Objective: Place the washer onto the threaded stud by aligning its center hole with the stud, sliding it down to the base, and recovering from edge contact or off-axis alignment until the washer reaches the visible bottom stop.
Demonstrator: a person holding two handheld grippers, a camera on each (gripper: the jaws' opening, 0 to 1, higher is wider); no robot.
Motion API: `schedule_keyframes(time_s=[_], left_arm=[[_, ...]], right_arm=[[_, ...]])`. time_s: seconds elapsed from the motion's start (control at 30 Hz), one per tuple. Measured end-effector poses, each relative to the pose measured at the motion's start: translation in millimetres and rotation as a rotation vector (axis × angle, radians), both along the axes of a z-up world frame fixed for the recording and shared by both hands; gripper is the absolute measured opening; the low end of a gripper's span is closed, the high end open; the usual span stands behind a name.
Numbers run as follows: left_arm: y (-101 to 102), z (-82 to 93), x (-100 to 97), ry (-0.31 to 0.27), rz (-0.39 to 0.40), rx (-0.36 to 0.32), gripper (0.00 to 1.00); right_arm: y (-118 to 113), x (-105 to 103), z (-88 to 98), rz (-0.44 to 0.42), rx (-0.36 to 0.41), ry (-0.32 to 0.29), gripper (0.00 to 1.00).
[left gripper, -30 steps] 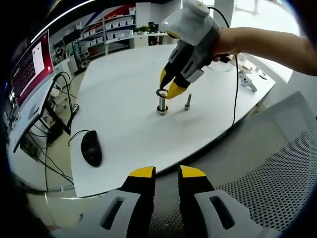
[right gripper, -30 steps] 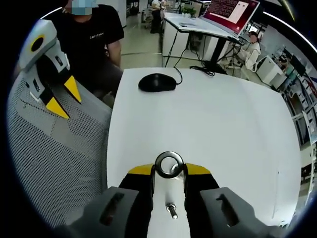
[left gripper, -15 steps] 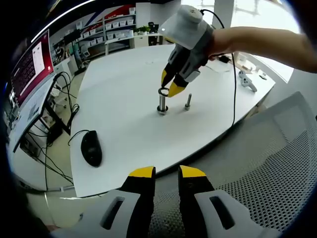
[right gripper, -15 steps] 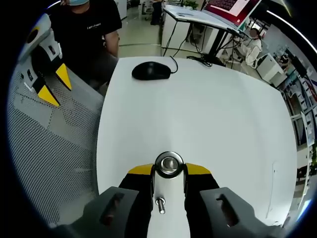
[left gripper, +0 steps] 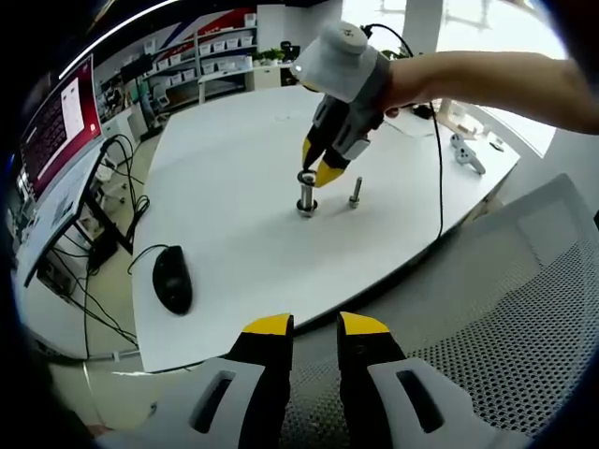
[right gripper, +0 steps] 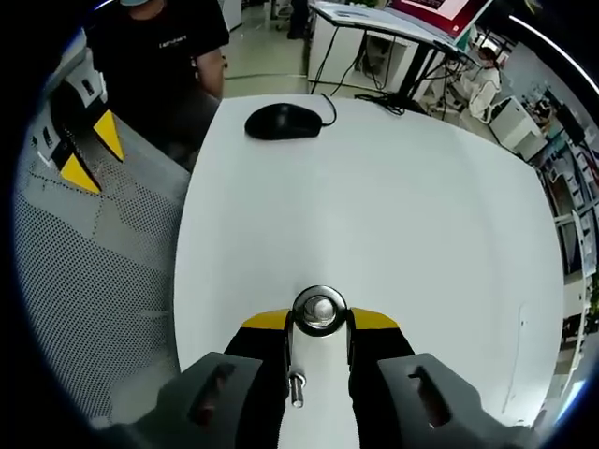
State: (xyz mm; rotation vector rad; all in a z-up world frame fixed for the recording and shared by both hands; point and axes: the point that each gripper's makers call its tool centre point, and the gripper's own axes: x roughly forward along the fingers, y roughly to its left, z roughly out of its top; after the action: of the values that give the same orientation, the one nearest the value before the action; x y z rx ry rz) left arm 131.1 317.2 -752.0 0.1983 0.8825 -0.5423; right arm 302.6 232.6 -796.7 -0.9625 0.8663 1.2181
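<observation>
Since a second ago the right gripper has tilted more upright, bringing the washer onto the top of the threaded stud, seen from the left gripper view. Beside the stud stands a small bolt; a mouse lies nearer on the white table. The left gripper hovers over a mesh chair, jaws slightly apart, holding nothing.

In the right gripper view, the right gripper pinches the washer, the stud's tip centred in its hole.

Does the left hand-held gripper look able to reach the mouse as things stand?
Probably yes: the left hand-held gripper hangs open off the table's near edge, and the mouse lies near that edge with nothing between.
</observation>
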Motion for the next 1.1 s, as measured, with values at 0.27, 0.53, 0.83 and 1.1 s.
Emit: schedule_keyframes(time_s=[0.27, 0.53, 0.83, 1.1], left_arm=[[2.4, -2.2, 0.9, 0.003, 0.003, 0.001, 0.17], [2.9, -2.4, 1.6, 0.003, 0.005, 0.000, 0.17], [2.3, -1.8, 1.6, 0.005, 0.004, 0.001, 0.17], [2.7, -2.9, 1.5, 0.006, 0.004, 0.001, 0.17]], right_arm=[[-1.0, 3.4, -6.1, 0.004, -0.015, 0.012, 0.24], [1.1, 4.8, -12.5, 0.021, -0.037, 0.023, 0.24], [2.3, 8.9, -24.2, 0.045, -0.077, 0.030, 0.23], [-0.8, 9.3, -35.6, 0.055, -0.115, 0.043, 0.23]])
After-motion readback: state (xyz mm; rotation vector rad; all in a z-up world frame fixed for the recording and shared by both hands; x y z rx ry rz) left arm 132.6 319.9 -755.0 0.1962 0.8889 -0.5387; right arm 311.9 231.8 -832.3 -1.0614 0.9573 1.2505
